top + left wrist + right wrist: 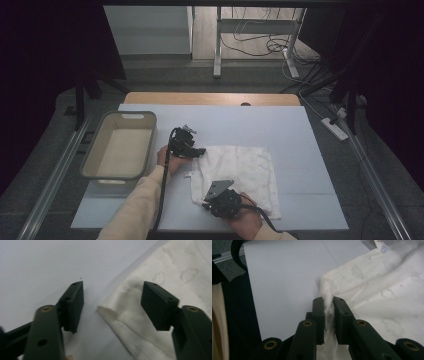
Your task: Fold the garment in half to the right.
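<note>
A white cloth [240, 165] lies spread flat on the pale table, right of centre. My left gripper [199, 151] is at its far left corner. In the left gripper view that gripper [113, 285] stands open, and the folded corner of the cloth [107, 310] lies between the jaws with neither pad touching it. My right gripper [204, 204] is at the cloth's near left corner. In the right gripper view it [328, 299] is shut on a bunched edge of the cloth [382, 285].
An empty beige tub [131, 115] stands at the table's left side. A small label [383, 248] is sewn to the cloth's edge. Bare table top [250, 120] lies behind the cloth. Metal frame legs and cables are on the floor beyond the table.
</note>
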The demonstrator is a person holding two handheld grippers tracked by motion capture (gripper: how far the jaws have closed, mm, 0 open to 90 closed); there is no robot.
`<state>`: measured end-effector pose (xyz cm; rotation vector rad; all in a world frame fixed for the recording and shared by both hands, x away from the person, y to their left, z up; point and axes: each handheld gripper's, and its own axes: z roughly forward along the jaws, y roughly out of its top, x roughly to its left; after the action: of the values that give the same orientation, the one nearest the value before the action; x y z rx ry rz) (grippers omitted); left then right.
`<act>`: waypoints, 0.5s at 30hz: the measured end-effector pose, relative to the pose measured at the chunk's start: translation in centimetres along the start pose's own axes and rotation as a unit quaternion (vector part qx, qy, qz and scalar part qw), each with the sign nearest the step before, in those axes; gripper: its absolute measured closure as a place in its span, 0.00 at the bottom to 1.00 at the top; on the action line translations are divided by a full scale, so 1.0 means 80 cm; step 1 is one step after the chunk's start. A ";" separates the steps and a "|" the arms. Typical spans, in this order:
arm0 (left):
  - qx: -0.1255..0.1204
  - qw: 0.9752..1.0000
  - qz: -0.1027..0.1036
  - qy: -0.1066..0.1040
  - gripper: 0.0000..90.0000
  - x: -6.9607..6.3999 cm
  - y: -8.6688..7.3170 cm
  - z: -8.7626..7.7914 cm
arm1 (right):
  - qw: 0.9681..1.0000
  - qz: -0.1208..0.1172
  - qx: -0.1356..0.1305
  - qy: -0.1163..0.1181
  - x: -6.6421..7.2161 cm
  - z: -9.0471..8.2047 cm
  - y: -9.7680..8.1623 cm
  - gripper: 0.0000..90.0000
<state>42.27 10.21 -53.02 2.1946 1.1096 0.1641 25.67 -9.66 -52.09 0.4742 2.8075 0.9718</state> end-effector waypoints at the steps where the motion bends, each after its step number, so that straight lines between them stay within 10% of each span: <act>1: -0.001 1.000 -0.002 -0.004 0.51 0.000 -0.001 -0.001 | 1.000 0.000 -0.001 -0.001 0.000 0.000 0.000 0.88; 9: -0.002 0.999 -0.004 -0.035 0.92 0.003 -0.007 -0.002 | 1.000 -0.001 -0.004 0.001 0.000 0.000 0.000 0.88; 15: -0.003 0.999 -0.002 -0.040 0.95 0.002 -0.007 -0.004 | 1.000 0.001 -0.009 0.004 -0.001 -0.002 0.000 0.88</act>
<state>41.94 10.72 -53.15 2.1749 1.0673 0.0772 25.72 -9.82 -51.94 0.4723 2.8027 0.9997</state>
